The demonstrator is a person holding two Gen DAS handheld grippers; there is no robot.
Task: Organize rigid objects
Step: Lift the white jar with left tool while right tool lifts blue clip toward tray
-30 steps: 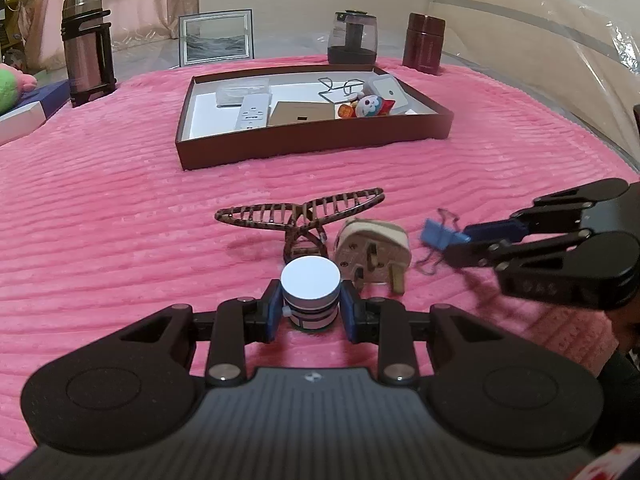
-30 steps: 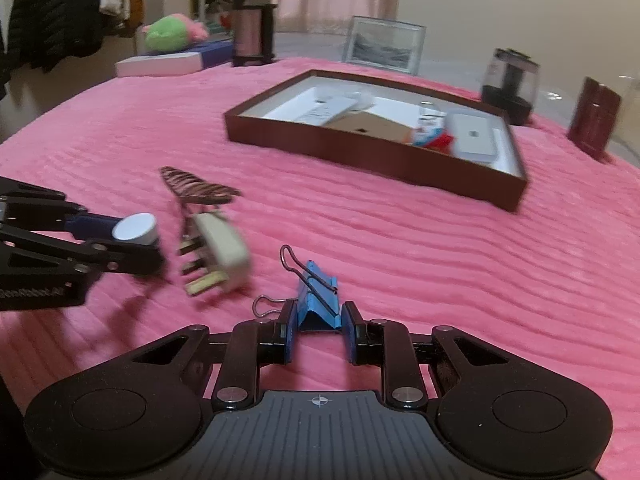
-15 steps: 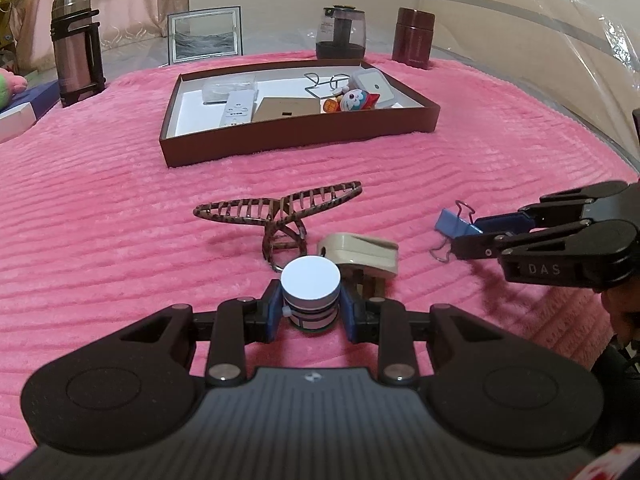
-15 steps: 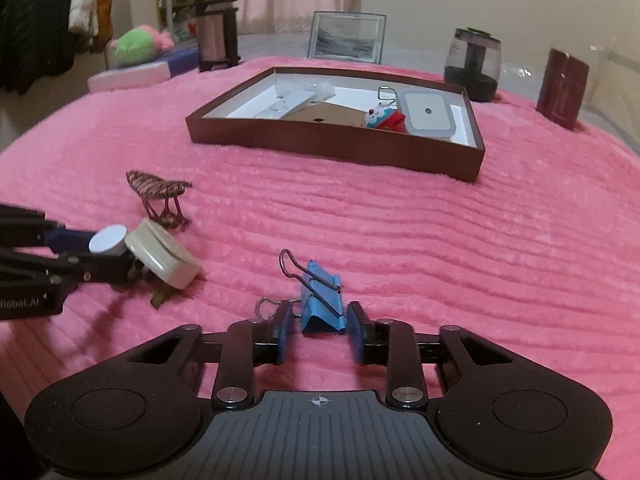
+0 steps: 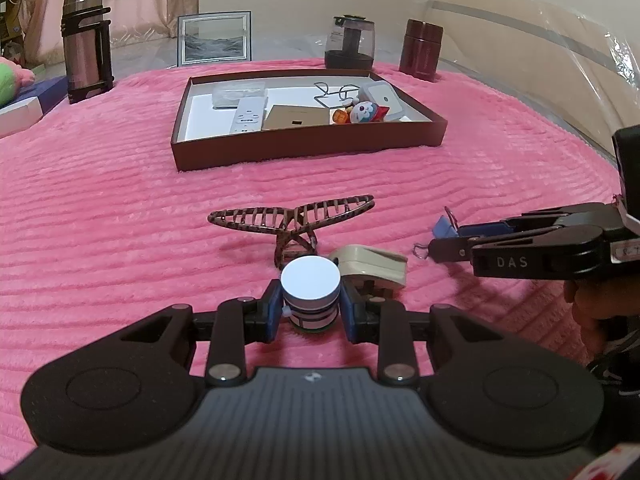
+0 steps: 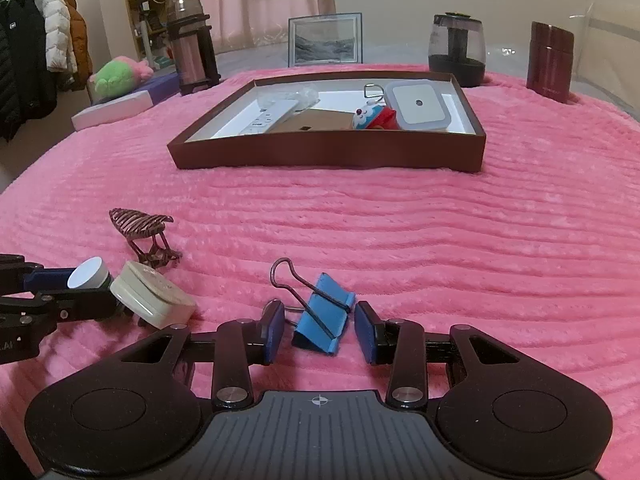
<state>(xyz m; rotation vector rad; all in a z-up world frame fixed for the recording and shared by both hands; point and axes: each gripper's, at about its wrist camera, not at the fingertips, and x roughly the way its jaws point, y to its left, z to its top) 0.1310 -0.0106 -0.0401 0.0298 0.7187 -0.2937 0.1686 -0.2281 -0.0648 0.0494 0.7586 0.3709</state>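
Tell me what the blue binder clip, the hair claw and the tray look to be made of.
Blue binder clip: painted sheet metal, matte, with bare wire handles. Hair claw: probably plastic, with a glossy brown tortoiseshell pattern and moulded teeth. Tray: seemingly cardboard, with thin, straight brown walls and a white lining.

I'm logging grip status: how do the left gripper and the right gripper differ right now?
The left gripper has its jaws shut on a small white-capped jar; the right gripper has jaws that have just been opening, pads clear of the blue binder clip between them. Both angle down over the pink blanket.
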